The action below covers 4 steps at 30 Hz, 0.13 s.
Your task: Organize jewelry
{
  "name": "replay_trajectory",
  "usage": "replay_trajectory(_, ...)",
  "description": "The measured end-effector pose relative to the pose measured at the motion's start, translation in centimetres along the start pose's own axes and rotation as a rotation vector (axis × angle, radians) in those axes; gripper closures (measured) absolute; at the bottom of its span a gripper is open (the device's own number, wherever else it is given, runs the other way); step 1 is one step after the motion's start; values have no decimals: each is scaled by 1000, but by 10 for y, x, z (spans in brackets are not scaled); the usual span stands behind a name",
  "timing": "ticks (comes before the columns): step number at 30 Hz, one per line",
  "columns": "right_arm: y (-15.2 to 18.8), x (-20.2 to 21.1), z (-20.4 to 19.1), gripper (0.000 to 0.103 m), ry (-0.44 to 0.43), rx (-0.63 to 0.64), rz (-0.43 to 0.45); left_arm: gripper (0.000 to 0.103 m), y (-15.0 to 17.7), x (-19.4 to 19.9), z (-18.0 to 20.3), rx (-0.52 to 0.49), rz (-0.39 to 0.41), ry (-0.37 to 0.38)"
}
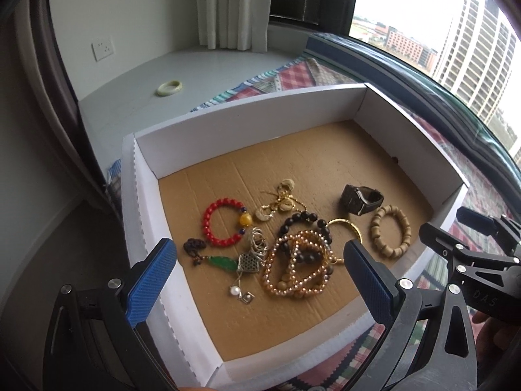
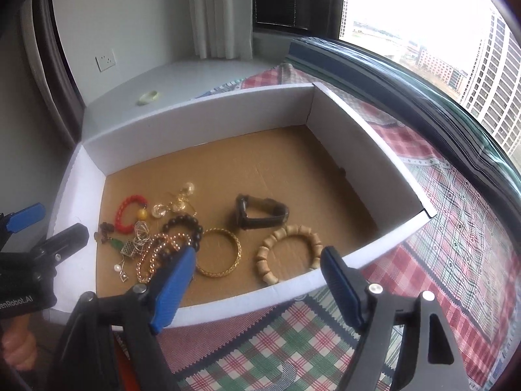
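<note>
A white cardboard box [image 1: 329, 96] [image 2: 247, 96] with a brown floor holds a pile of jewelry: a red bead bracelet [image 1: 218, 224] [image 2: 125, 213], a dark bead bracelet [image 1: 301, 220], gold-pink bead strands [image 1: 298, 268], a gold bangle [image 2: 219, 252], a wooden bead bracelet [image 1: 390, 235] [image 2: 286, 252], a dark watch [image 1: 359, 201] [image 2: 260, 215] and a green pendant [image 1: 223, 263]. My left gripper [image 1: 260, 254] is open and empty above the pile. My right gripper [image 2: 259, 260] is open and empty over the box's near wall, by the wooden bracelet.
A pale green jade bangle [image 1: 169, 87] [image 2: 149, 97] lies outside the box on the grey ledge [image 1: 130, 97] behind it. The box rests on a plaid cloth [image 2: 439, 244]. A window frame [image 2: 423, 75] curves along the right. A curtain [image 1: 228, 6] hangs behind.
</note>
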State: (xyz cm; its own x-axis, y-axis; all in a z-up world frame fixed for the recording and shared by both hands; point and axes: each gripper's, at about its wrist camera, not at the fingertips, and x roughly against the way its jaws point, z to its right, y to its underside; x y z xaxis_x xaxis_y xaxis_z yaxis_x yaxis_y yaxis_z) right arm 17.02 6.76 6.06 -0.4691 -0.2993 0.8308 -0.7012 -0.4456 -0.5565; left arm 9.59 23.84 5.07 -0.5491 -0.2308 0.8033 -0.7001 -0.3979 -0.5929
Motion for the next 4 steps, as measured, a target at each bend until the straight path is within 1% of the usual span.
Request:
replay_trajectory(2,0,0,-1,23,-3,-2,-1,1,1,0,0,3,4,10)
replay_trajectory(4,0,-1,-1,23,-6,-3,-1,1,2,-1,0,2,12,2)
